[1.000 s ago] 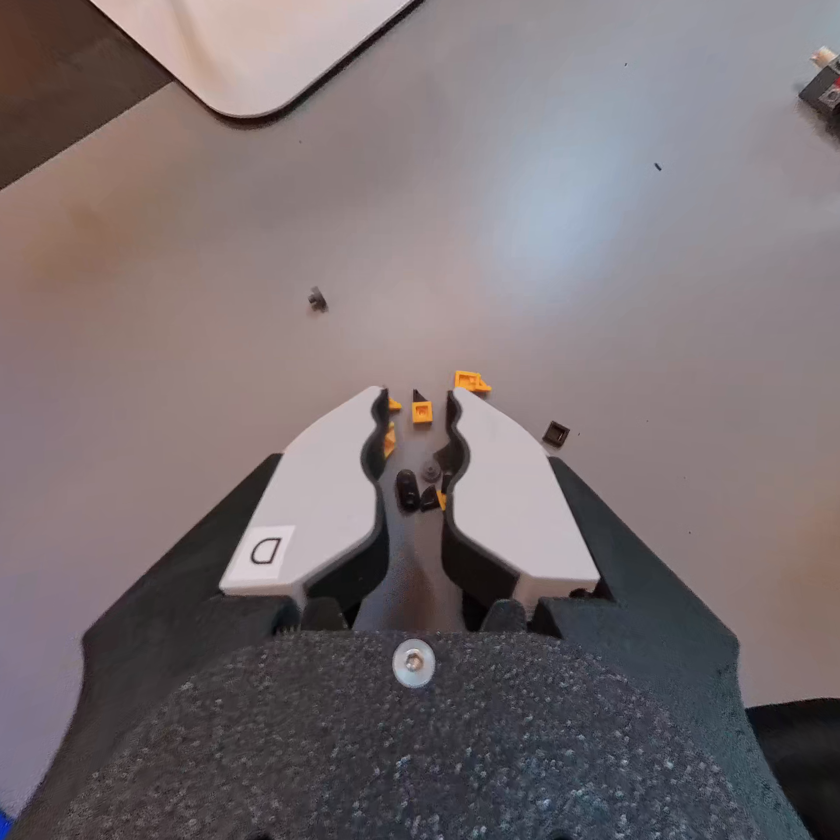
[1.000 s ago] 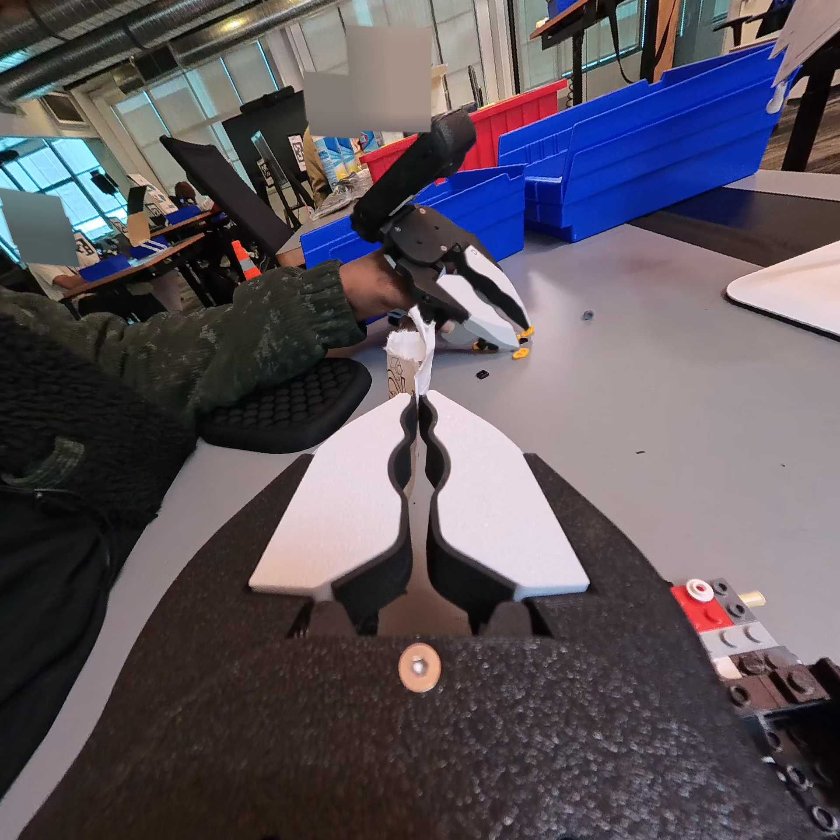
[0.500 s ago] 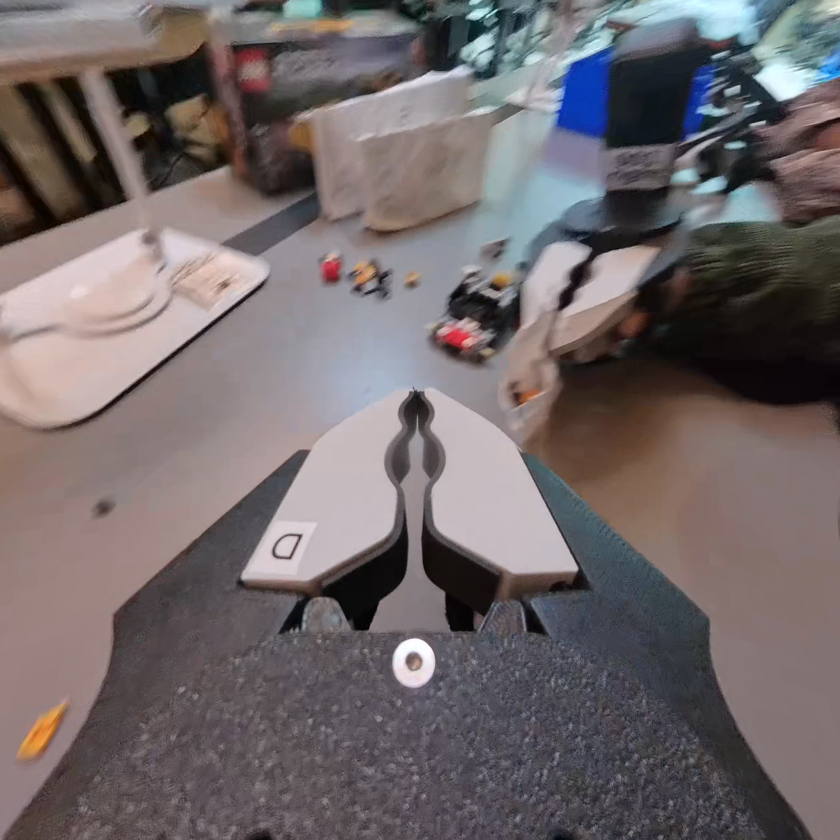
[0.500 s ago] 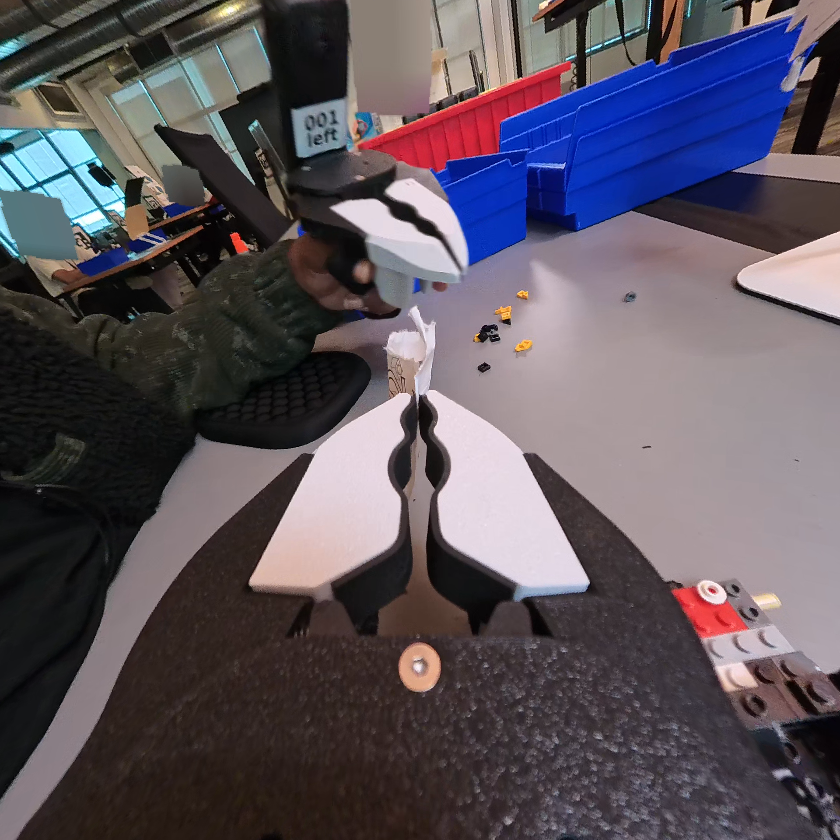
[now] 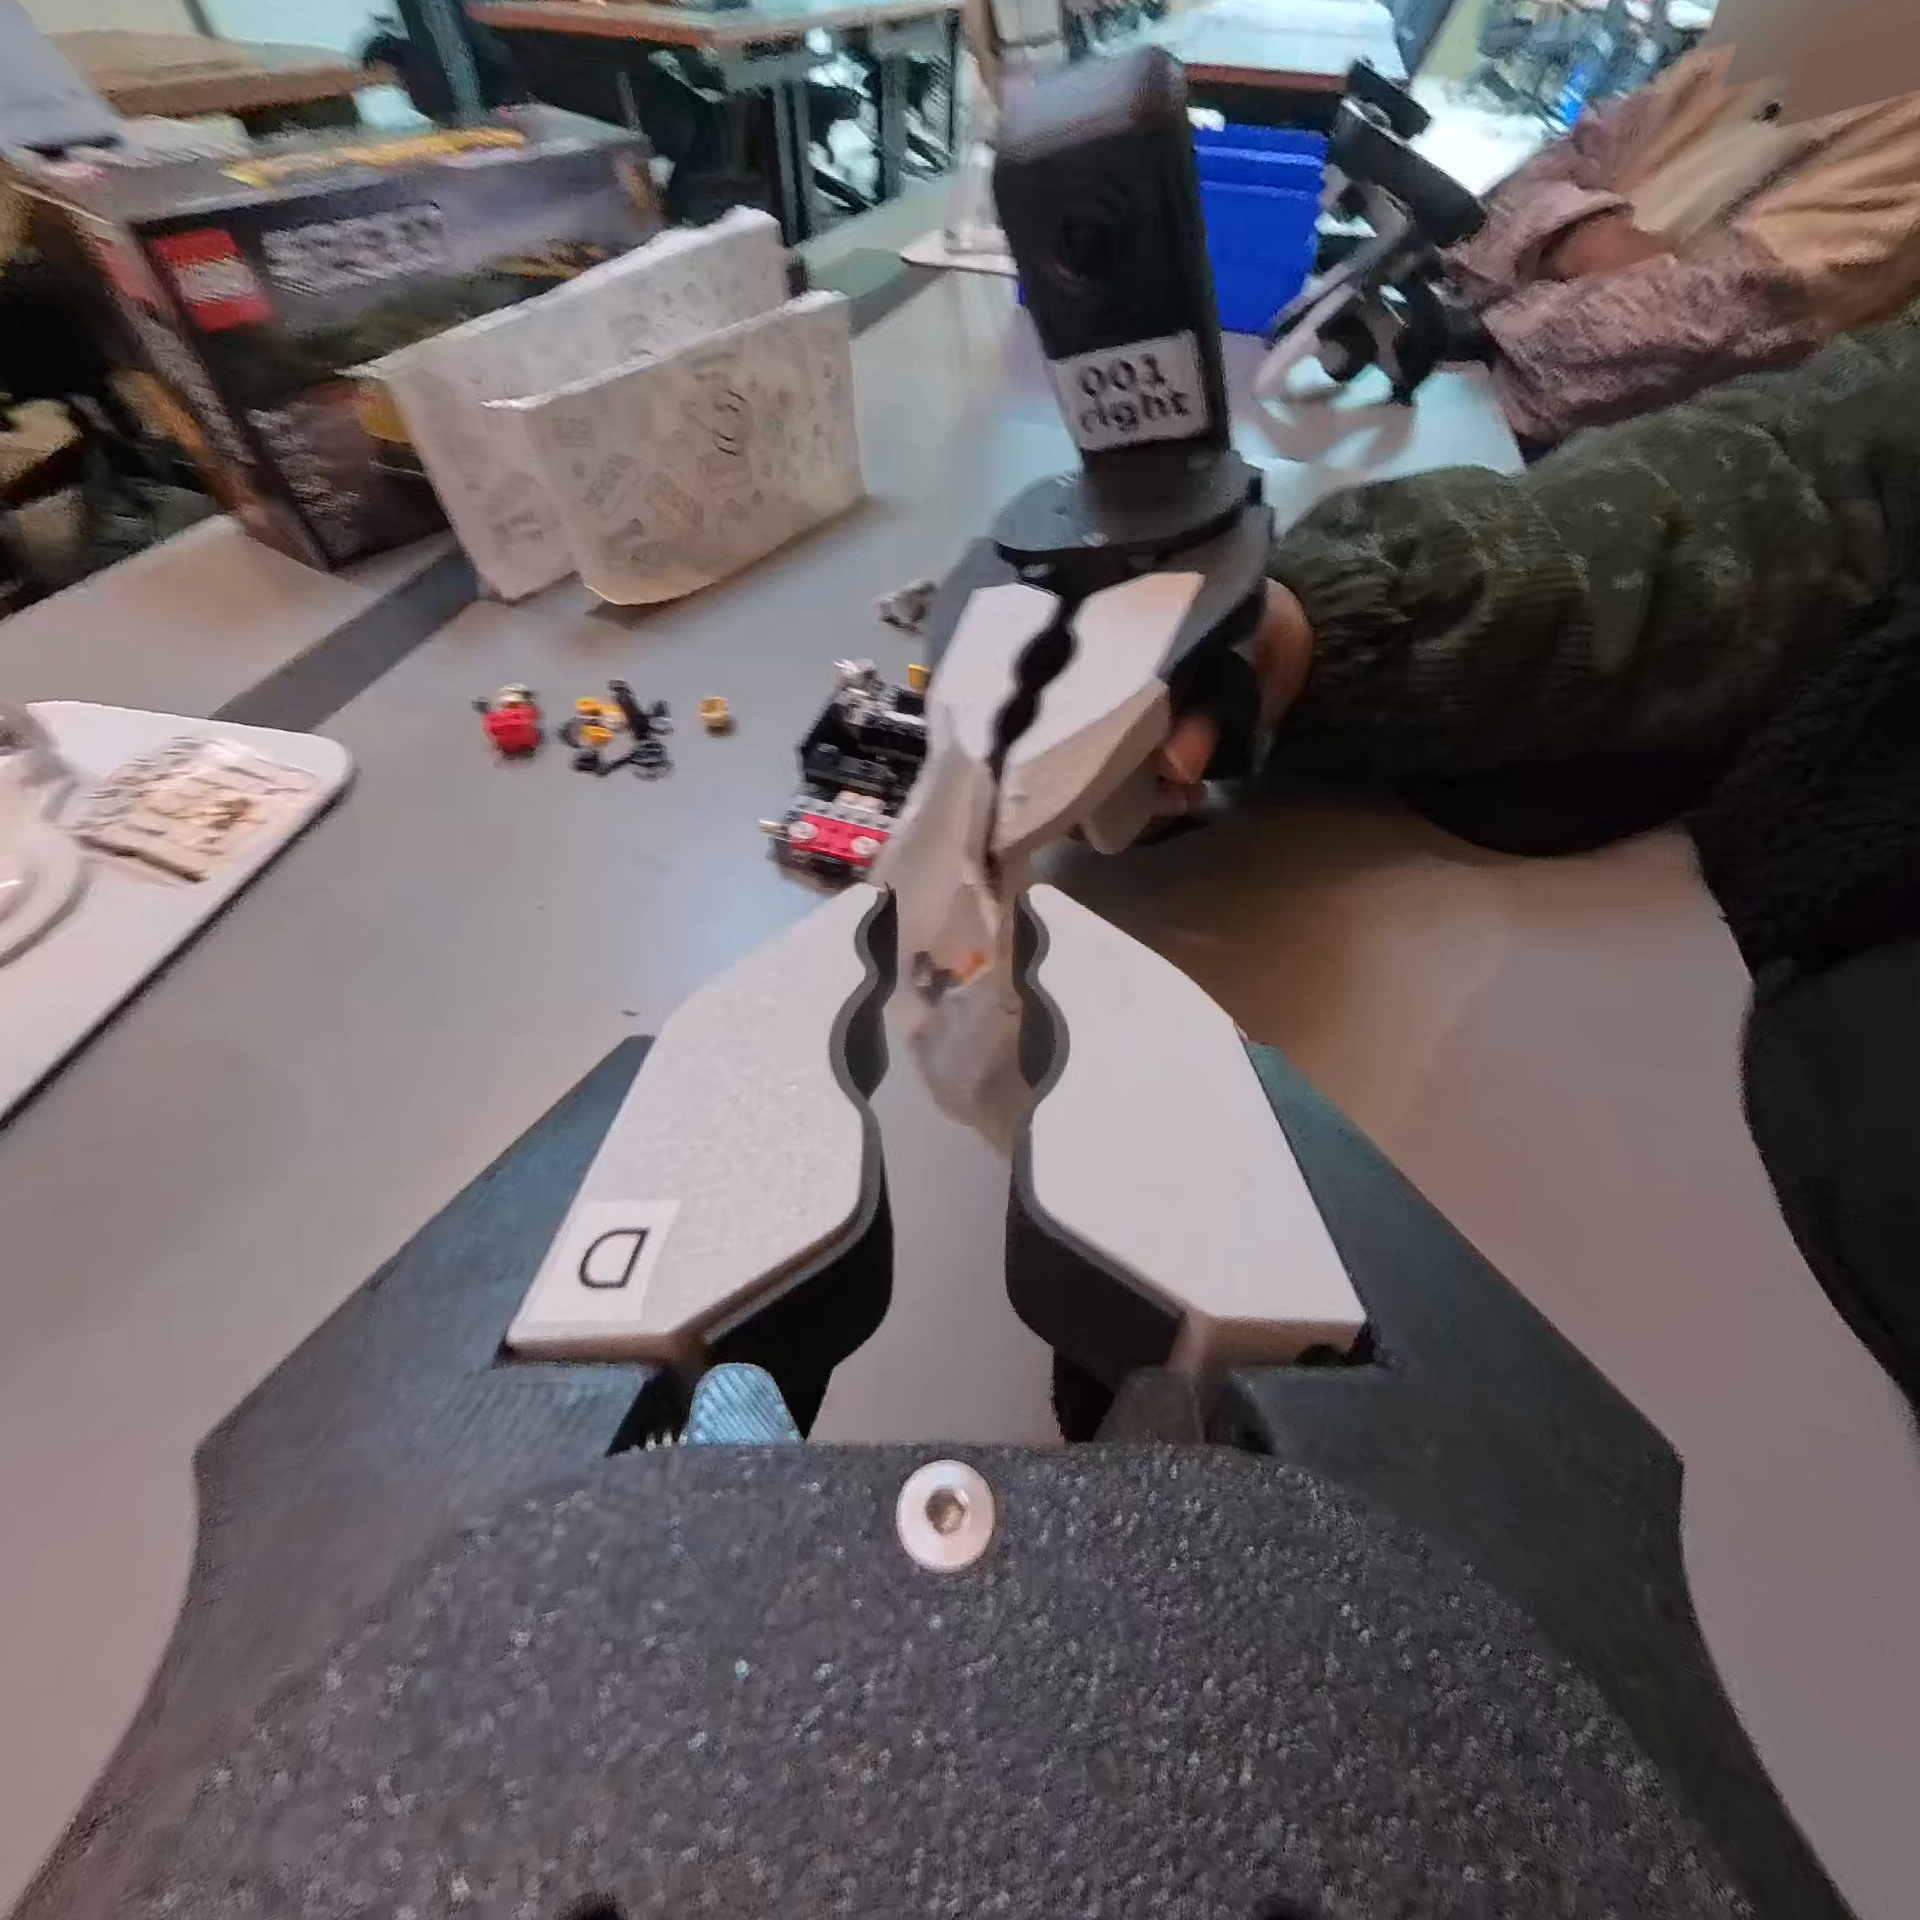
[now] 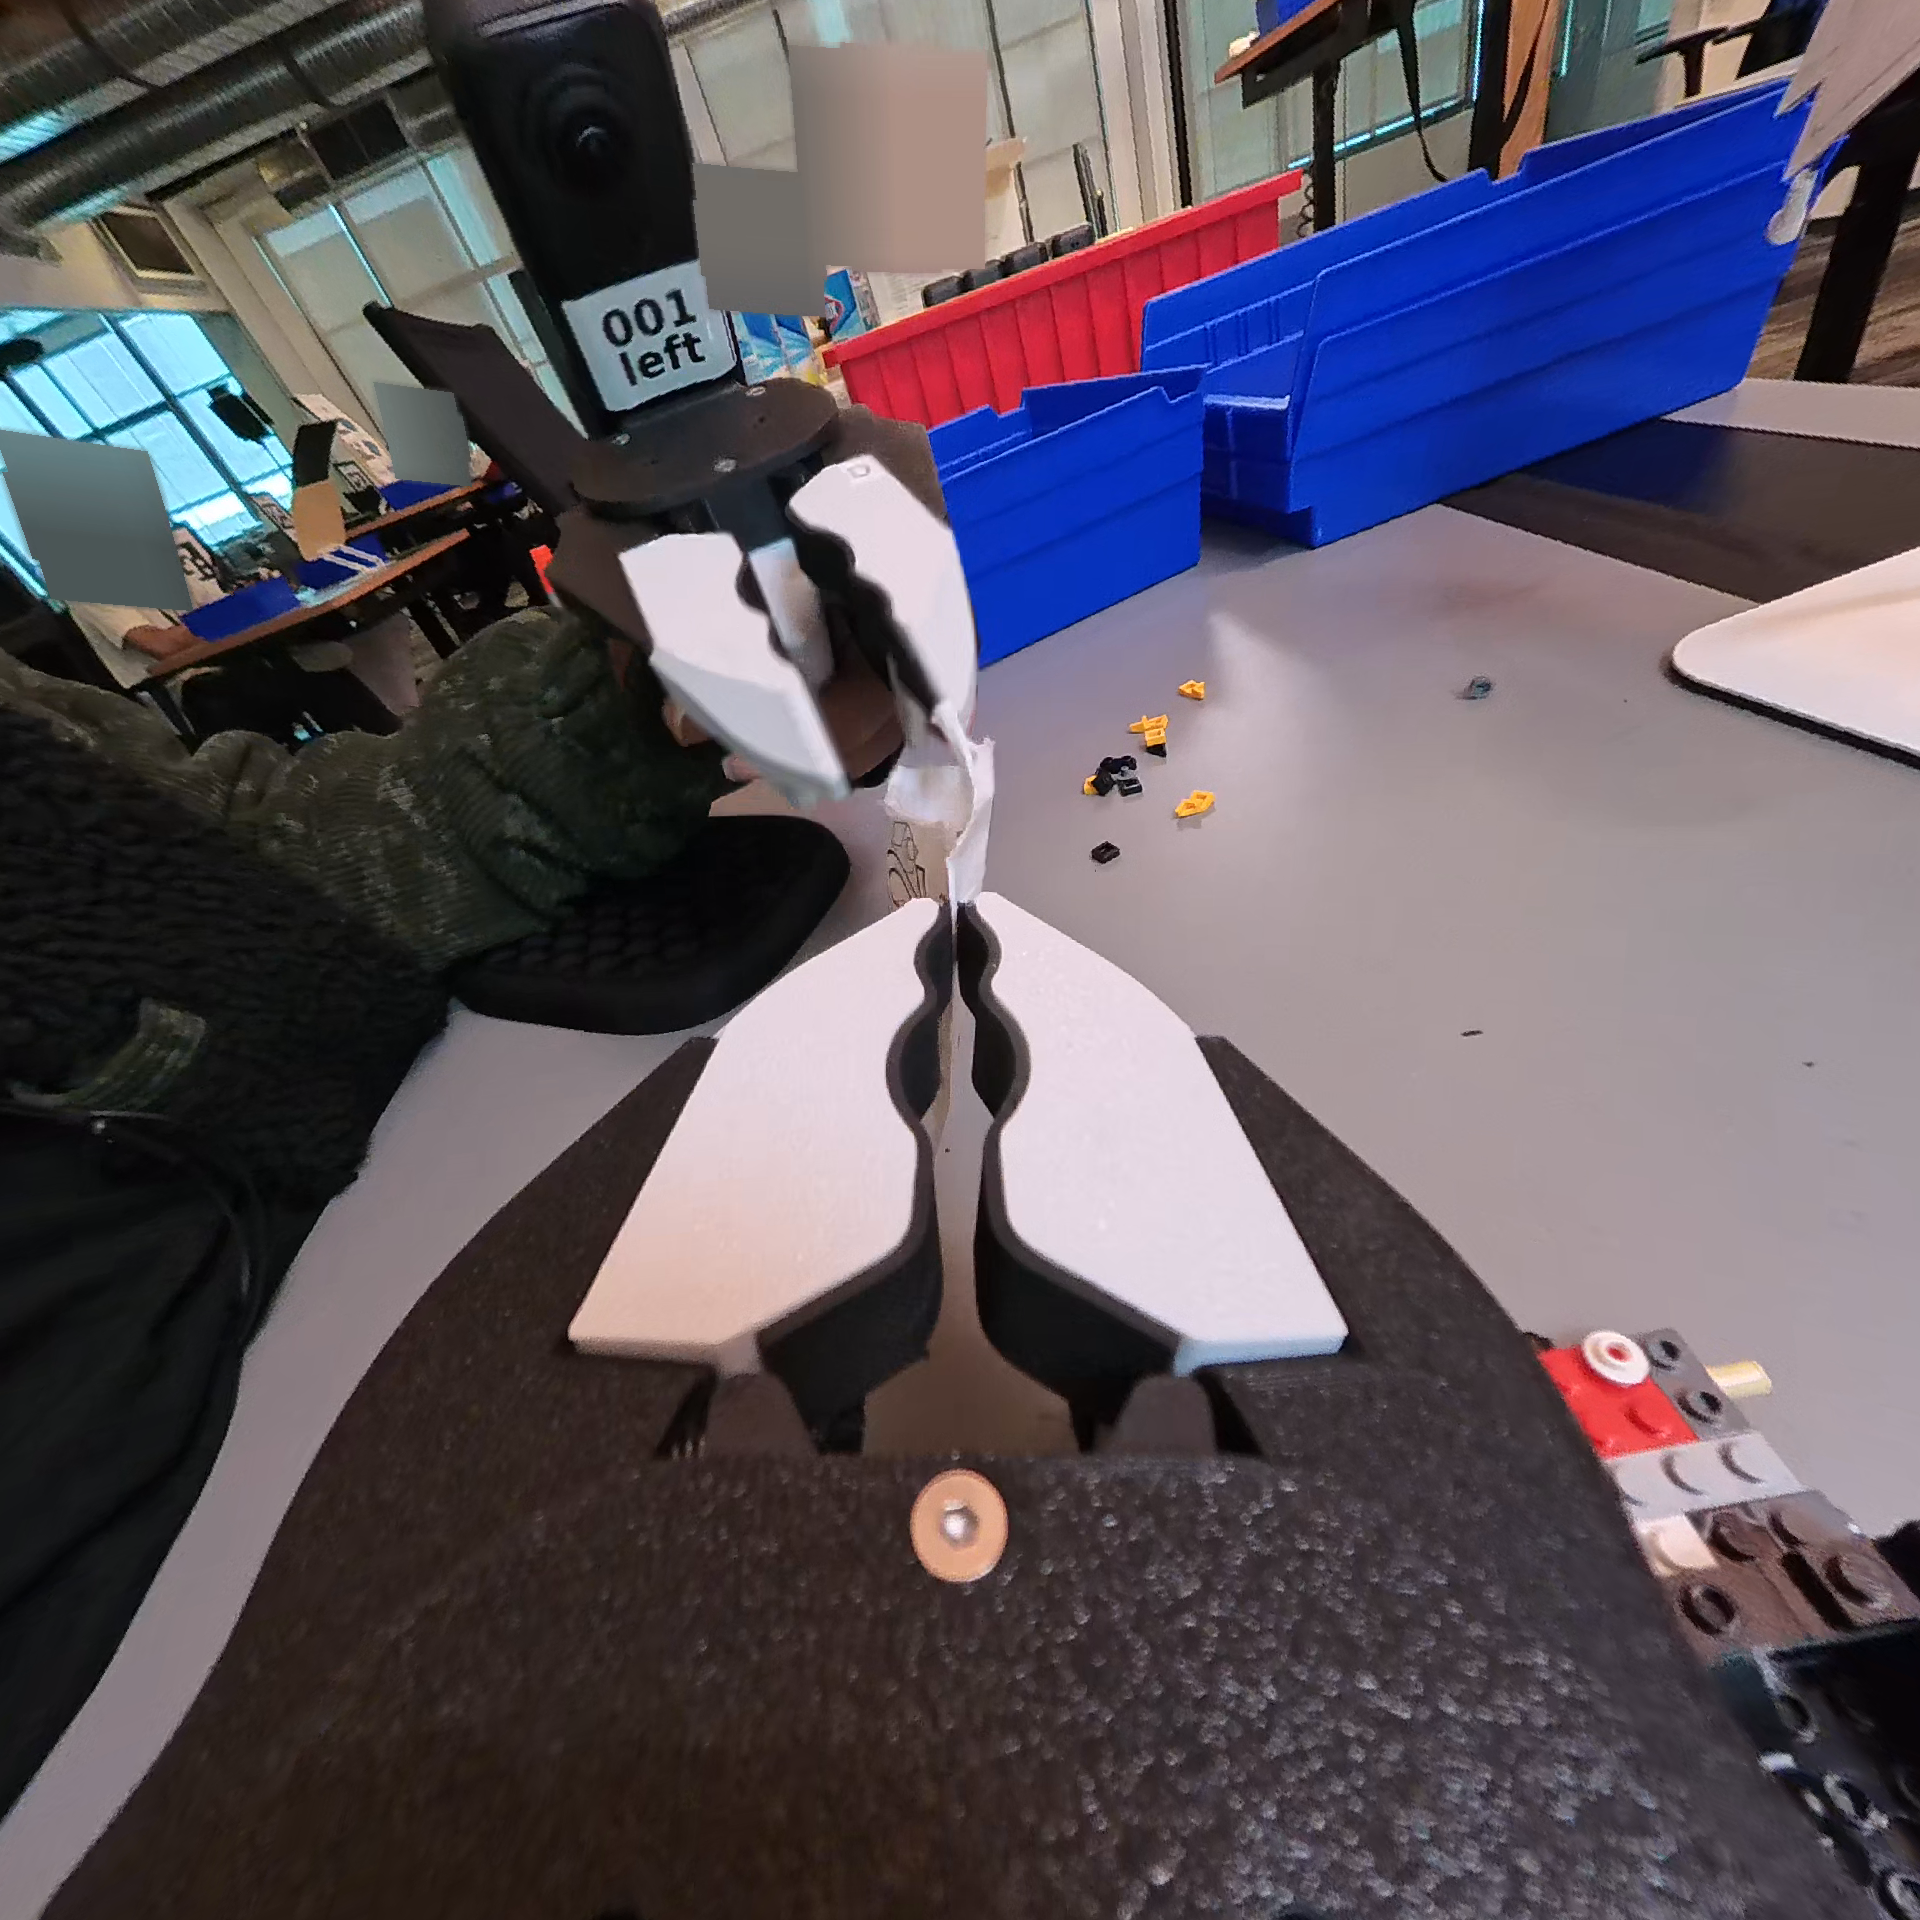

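Note:
My right gripper [image 6: 956, 909] is shut on a small torn white paper bag [image 6: 961, 821] and holds it upright above the grey table [image 6: 1455, 935]. In the left wrist view the right gripper [image 5: 992, 826] shows from the front with the bag [image 5: 956, 997] hanging from its tips. My left gripper [image 5: 951, 904] is open around the bag's lower part. The bag leans on its right finger [image 5: 1039, 997], and a gap shows at the left pad. Small orange and black bricks [image 5: 951, 966] show through the bag's tear. The left gripper [image 6: 894, 748] also shows in the right wrist view at the bag's top edge.
A black, grey and red brick assembly [image 5: 852, 769] lies behind the bag. Loose yellow and black pieces [image 6: 1143, 758] lie mid-table. A white tray [image 5: 156, 831] is at the left. Blue bins [image 6: 1455, 364], printed paper bags [image 5: 665, 426] and a box [image 5: 260, 364] stand farther off. The grippers are tip to tip, or close to it.
My left gripper rose from the loose pieces on the table, shut, swung over to the right gripper and opened around the bag. The right gripper kept its hold on the bag.

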Demonstrator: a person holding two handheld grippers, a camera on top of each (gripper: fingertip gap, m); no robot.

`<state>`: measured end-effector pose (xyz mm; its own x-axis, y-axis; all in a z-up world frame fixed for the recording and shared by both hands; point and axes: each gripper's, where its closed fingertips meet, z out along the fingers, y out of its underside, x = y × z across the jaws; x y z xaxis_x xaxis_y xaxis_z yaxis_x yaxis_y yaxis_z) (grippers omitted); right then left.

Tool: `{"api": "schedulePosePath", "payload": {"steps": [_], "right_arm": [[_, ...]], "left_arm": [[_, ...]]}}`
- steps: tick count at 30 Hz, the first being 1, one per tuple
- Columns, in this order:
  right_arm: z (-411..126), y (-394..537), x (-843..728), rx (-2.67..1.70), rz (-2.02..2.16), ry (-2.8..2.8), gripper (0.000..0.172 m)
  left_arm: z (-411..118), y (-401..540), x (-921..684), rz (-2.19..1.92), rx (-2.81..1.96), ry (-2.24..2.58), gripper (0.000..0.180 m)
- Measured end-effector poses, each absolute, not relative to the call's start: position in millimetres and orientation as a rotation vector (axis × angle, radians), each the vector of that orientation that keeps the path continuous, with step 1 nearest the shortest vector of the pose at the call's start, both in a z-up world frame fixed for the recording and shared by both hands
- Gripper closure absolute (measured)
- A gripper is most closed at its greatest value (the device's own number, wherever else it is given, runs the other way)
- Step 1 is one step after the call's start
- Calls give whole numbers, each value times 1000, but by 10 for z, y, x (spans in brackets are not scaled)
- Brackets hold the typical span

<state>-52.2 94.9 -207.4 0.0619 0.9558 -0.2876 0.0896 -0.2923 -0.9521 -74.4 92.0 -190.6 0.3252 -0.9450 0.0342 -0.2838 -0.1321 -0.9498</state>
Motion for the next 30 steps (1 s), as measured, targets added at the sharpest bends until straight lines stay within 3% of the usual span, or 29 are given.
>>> {"api": "schedulePosePath", "payload": {"steps": [4, 8, 18, 19, 22, 30], "right_arm": [[-2079, 971, -507, -1530, 1335, -1076, 171], [-2088, 972, -511, -1535, 1335, -1078, 172], [-2060, 994, -470, -1529, 1337, -1067, 172], [-2055, 1000, -465, -1528, 1339, -1064, 172], [-2047, 1019, -449, -1528, 1340, -1056, 172], [-2050, 1015, -458, -1527, 1344, -1058, 171]], "left_arm": [[-1857, 1536, -1184, -686, -1751, 811, 161], [-2268, 2305, -1881, -405, -2022, 555, 158], [-2910, 3095, -2160, -153, -2307, 635, 154], [-2967, 3102, -2141, -172, -2341, 645, 160], [-2987, 3089, -2148, -201, -2399, 616, 178], [-2450, 2842, -1884, -484, -2234, 588, 178]]}}
